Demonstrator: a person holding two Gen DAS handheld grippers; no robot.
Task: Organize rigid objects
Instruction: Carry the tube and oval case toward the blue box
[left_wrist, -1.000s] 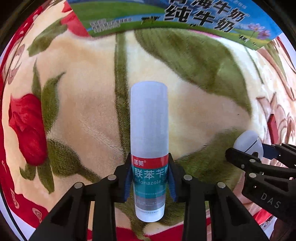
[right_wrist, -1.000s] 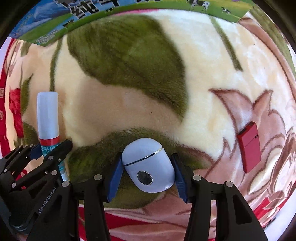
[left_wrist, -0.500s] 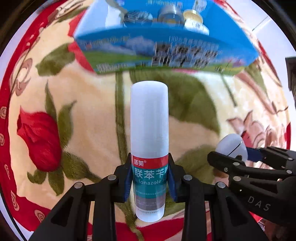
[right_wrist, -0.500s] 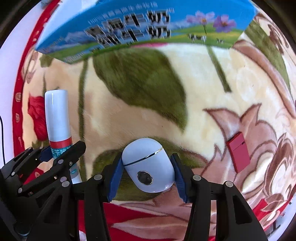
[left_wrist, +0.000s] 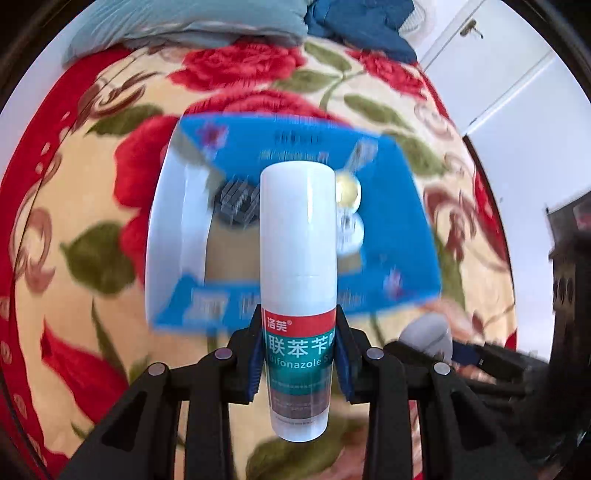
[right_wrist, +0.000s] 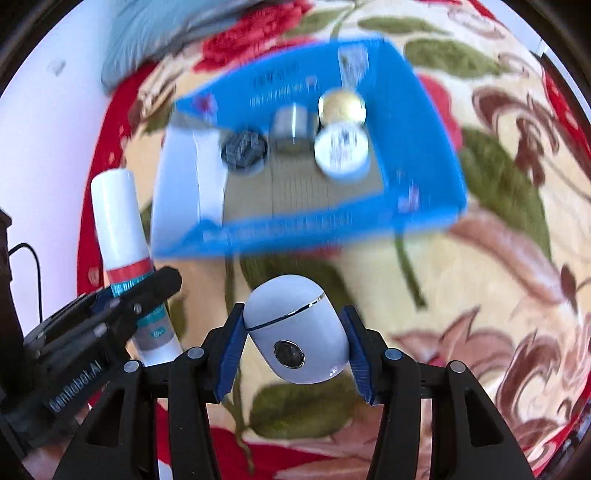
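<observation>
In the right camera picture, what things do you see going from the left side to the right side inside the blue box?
Inside the blue box: white flap → dark ridged round thing → silver can → white round lid, with the gold lid right behind it.

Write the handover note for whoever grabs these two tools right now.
Left tool: shut on the white spray bottle, held in the air in front of the blue box.
Right tool: shut on the pale oval case, also in the air, short of the box.
Done: a dark round item, a metal can and two jars already lie in the box on the flowered blanket.
Left: drop the bottle and case into the box.
</observation>
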